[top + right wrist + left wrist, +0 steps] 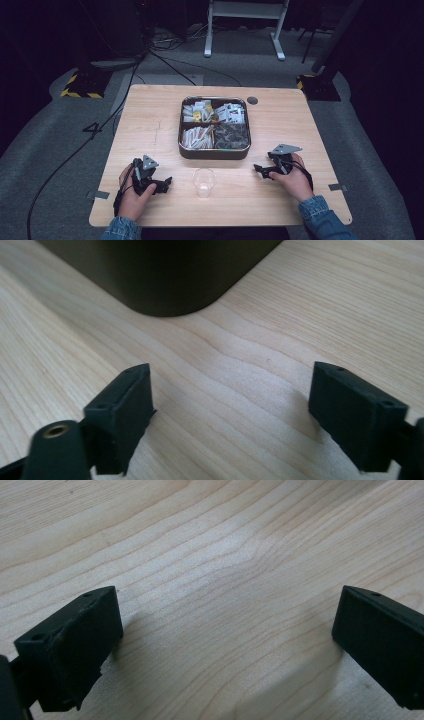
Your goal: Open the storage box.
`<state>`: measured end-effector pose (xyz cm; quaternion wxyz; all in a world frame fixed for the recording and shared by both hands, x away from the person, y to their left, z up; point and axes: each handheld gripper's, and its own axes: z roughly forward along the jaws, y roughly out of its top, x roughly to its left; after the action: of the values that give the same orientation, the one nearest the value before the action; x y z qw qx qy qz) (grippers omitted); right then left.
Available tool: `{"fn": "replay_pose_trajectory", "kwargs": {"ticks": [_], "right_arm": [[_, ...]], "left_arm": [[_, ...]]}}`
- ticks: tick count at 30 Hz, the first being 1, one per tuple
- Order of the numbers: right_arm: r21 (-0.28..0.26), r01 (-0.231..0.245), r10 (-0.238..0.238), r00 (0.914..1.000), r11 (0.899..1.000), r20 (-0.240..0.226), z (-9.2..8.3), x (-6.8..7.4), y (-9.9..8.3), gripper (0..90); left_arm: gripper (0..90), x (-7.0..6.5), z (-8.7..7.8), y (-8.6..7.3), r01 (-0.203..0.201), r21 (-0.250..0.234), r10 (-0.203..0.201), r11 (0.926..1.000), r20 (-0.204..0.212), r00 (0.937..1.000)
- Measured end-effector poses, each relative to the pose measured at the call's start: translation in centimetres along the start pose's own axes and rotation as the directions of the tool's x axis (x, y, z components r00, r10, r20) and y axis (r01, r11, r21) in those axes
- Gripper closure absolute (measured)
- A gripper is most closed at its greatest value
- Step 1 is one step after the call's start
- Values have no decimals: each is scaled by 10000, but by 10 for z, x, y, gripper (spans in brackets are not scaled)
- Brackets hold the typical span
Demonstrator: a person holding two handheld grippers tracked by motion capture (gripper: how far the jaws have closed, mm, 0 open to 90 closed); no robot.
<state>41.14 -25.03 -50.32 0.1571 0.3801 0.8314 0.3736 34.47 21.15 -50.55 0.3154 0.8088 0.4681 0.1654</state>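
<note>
A dark square tin [215, 152] with four compartments of sachets and packets sits at the table's middle. In front of it stands a clear plastic cup [204, 182], upright. My left gripper [167, 182] rests low on the wood at the front left, pointing right toward the cup, open, with bare table between its jaws [227, 645]. My right gripper [256, 169] rests at the front right, pointing left, open, with nothing between its jaws [230, 410]. The tin's rounded dark corner [165, 285] lies just ahead of it.
The wooden table [150, 125] has bare room left and right of the tin. A small round dark hole [252, 100] lies behind the tin. Cables run across the grey floor at the left, and a white desk frame [245, 30] stands beyond.
</note>
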Motion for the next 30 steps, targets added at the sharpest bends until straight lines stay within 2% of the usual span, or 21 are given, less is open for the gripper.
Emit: {"fn": "replay_pose_trajectory", "kwargs": {"ticks": [1, 4, 10, 13, 22, 26, 28, 30], "right_arm": [[0, 0, 0, 10000, 10000, 0, 0, 0, 0, 203], [-28, -470, 469, 9988, 9989, -164, -4, -1, 2, 275], [-396, -339, 329, 9991, 9986, -255, -20, 3, 16, 296], [-264, -277, 269, 9991, 9993, -320, -24, 3, 23, 337], [-191, -386, 379, 9987, 9991, -332, -25, 11, 45, 325], [-501, -197, 182, 9994, 9985, -299, -26, 12, 59, 315], [-928, -149, 117, 9993, 9956, -348, -25, 14, 69, 307], [-1001, -153, 114, 9992, 9949, -396, -25, 15, 73, 307]], "left_arm": [[1, 0, 0, 0, -2, -2, 2, 10000, 0, 10000], [1, 0, 0, 0, 16, -2, -16, 10000, -10, 10000], [1, -1, 0, 0, 74, -6, -74, 10000, -73, 9999], [0, -1, 1, 1, 136, -19, -136, 9999, -87, 9999], [0, -1, 1, 1, 101, -24, -102, 9999, -108, 9999], [0, -2, 2, 2, 132, -31, -132, 9999, -131, 9998], [0, -2, 2, 2, 138, -23, -138, 9999, -129, 9998], [0, -2, 2, 2, 138, -23, -139, 9999, -130, 9998]]}}
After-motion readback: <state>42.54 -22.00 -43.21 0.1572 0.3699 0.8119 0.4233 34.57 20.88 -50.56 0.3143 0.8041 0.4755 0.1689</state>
